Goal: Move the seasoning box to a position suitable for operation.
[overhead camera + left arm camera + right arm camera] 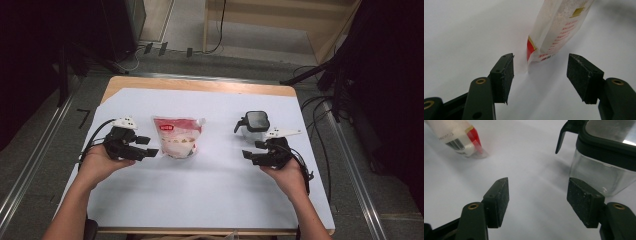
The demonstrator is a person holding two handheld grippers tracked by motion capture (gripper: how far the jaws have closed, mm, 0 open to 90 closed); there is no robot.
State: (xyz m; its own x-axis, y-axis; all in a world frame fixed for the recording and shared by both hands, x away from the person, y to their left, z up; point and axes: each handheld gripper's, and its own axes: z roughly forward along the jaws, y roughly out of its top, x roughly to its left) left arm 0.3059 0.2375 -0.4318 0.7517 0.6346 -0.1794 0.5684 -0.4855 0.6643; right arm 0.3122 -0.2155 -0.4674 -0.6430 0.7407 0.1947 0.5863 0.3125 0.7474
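A red and white pouch (177, 136) lies flat on the white tabletop, left of centre. My left gripper (151, 146) rests just left of it, pointing at it, open. In the left gripper view the pouch's corner (541, 53) sits a little beyond the gap of the left gripper (540, 67), touching neither pad. A clear jar with a black lid (256, 126) stands right of centre. My right gripper (251, 149) is just in front of it, open and empty. In the right gripper view the jar (604, 167) is ahead at the right of the right gripper (537, 192), and the pouch (456, 135) is far left.
The white sheet (210, 190) covers a wooden table whose bare edge (200, 85) shows at the back. Cables (320, 145) trail off the table's right side. Dark stands and equipment surround the table on the floor.
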